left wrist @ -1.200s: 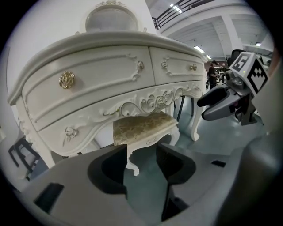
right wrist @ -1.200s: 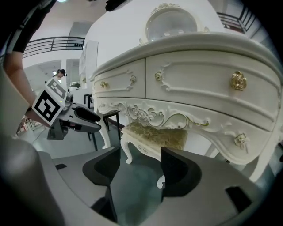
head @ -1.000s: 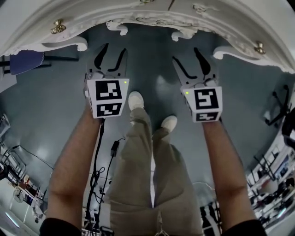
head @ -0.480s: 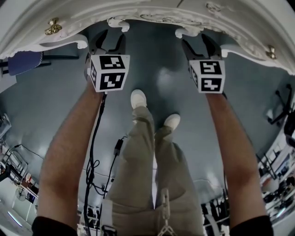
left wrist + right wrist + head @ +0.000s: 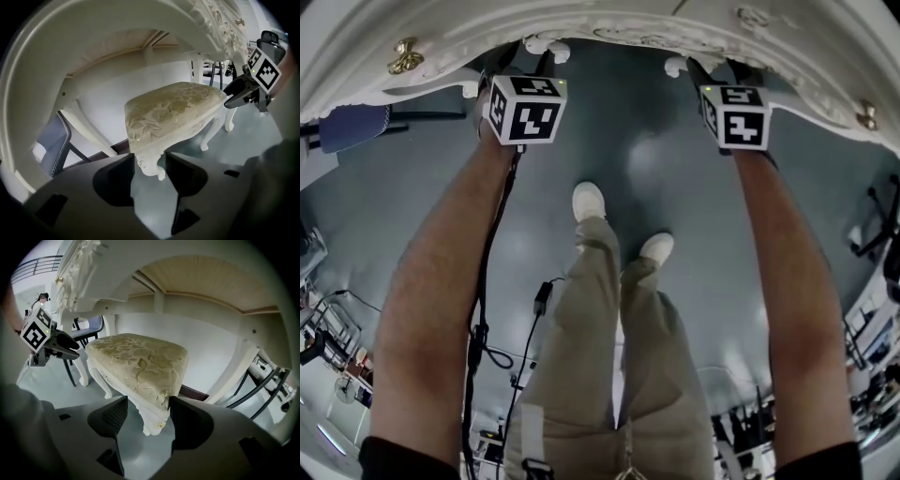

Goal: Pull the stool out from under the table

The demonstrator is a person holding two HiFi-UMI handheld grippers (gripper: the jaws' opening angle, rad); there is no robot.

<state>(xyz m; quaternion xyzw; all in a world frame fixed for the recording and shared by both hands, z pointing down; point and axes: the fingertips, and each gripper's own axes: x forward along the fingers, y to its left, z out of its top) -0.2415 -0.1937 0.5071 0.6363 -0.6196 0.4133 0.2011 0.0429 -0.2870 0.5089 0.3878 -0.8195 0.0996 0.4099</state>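
Observation:
The stool point(image 5: 173, 110) has a cream floral cushion and carved white legs, and it stands under the white ornate table point(image 5: 609, 28). My left gripper point(image 5: 150, 159) is open, with the stool's near corner leg point(image 5: 151, 168) in the gap between its jaws. My right gripper point(image 5: 148, 403) is also open, straddling the stool's other near corner point(image 5: 154, 420). I see no pad pressing on either side. In the head view both jaws are hidden under the table's edge. Only the marker cubes show, the left cube point(image 5: 528, 110) and the right cube point(image 5: 738, 116).
A blue chair point(image 5: 51, 145) stands beyond the table on the left. Black chair legs point(image 5: 262, 385) are at the right. The person's shoes point(image 5: 588, 201) rest on the grey floor between the arms. A black cable point(image 5: 487, 309) hangs from the left gripper. The table's underside hangs low over both grippers.
Both grippers have moved forward under the table's edge. Their jaws, in sight a second ago in the head view, are now hidden beneath it.

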